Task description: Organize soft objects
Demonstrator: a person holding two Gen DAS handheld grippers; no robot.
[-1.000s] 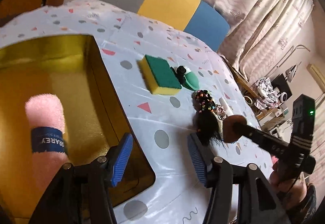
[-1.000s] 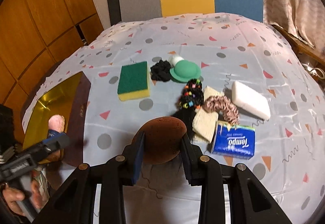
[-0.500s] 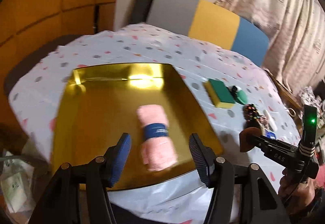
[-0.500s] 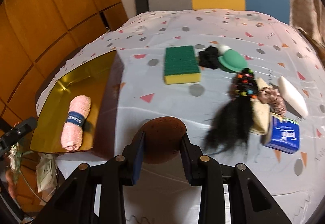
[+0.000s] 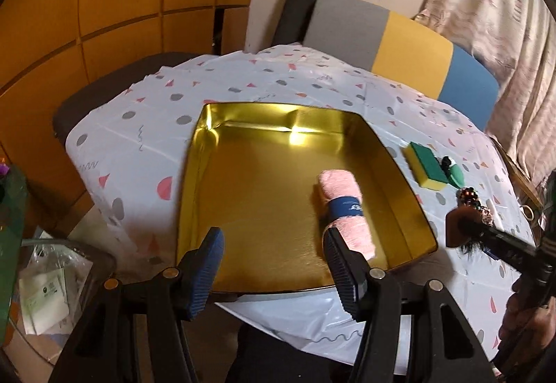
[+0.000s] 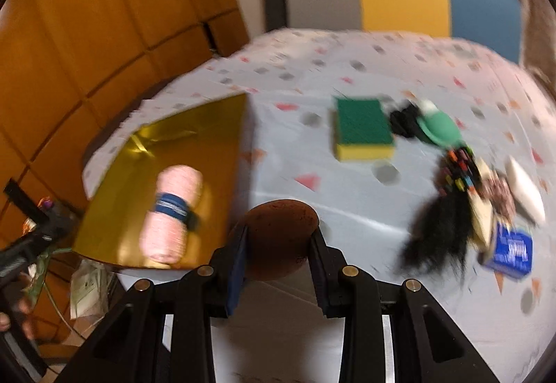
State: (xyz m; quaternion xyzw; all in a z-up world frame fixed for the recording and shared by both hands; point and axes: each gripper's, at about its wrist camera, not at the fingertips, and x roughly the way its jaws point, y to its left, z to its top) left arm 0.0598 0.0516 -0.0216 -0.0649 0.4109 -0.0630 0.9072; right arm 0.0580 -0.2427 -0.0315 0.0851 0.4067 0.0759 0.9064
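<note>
Since a second ago the left claw (image 5: 272, 268) has swung away from the sponge (image 5: 426, 164) and wig (image 6: 441, 226) and now looks down over the gold tray (image 5: 250, 195), while the right claw (image 6: 278, 244) has drifted toward the tray's near corner with its load unchanged.

Left claw jaws stand wide apart and hold nothing; the towel (image 5: 344, 209) lies in the tray just beyond the right-hand blue pad (image 5: 342, 273), which overlaps the roll's near end in that view. Whether pad and towel touch cannot be told. The towel is a pink roll lying flat, its long axis running from the tray's near right corner back toward the middle, with a dark blue band around its waist. White lettering on the band is too small to read.

Right claw is closed on a brown puff (image 6: 279, 237), pinched at both sides between the pads, above the counter (image 6: 347, 195) just right of the tray. From this view the towel sits to the left of the claw, long axis pointing away and slightly right.

Farther right on the counter lie the sponge, green face up, then a black scrunchie (image 6: 403, 120) touching a green puff (image 6: 439, 129), the wig with coloured beads, a white block (image 6: 524, 195), and a blue tissue pack (image 6: 510, 252) whose print is blurred.
</note>
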